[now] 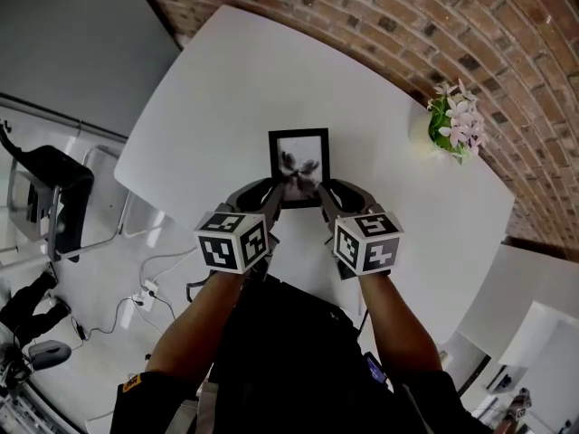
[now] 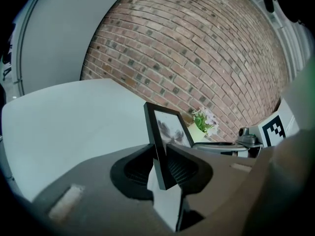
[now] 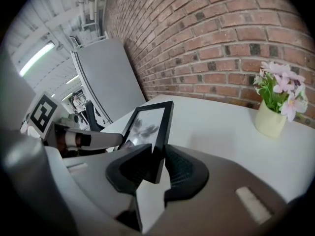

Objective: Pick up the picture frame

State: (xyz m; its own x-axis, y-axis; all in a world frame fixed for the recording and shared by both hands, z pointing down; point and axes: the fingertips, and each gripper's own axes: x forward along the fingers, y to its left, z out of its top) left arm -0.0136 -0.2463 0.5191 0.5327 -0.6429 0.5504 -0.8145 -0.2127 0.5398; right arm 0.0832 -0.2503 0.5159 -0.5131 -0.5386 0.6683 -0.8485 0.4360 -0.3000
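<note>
My left gripper point(image 1: 274, 195) and right gripper point(image 1: 318, 193) are grey shells, each topped by a white cube point(image 1: 232, 240) printed with black square markers. The pads point(image 2: 183, 167) inside are black and ribbed. I wear a black short-sleeved top point(image 1: 280, 351), with what may be a small yellow patch point(image 1: 132, 384) on the left sleeve

A: Where is the picture frame point(image 1: 298, 164)?
B: Over the middle of the counter point(image 1: 217, 89), with the left tool point(image 1: 275, 193) clamped on its left edge and the right tool point(image 1: 317, 192) on its right.
A: And the flower pot point(image 1: 425, 127)?
B: On the counter, well to the right, near the brick wall point(image 1: 407, 16) behind. A chair point(image 1: 52, 183) stands on the floor point(image 1: 99, 278), left.
</note>
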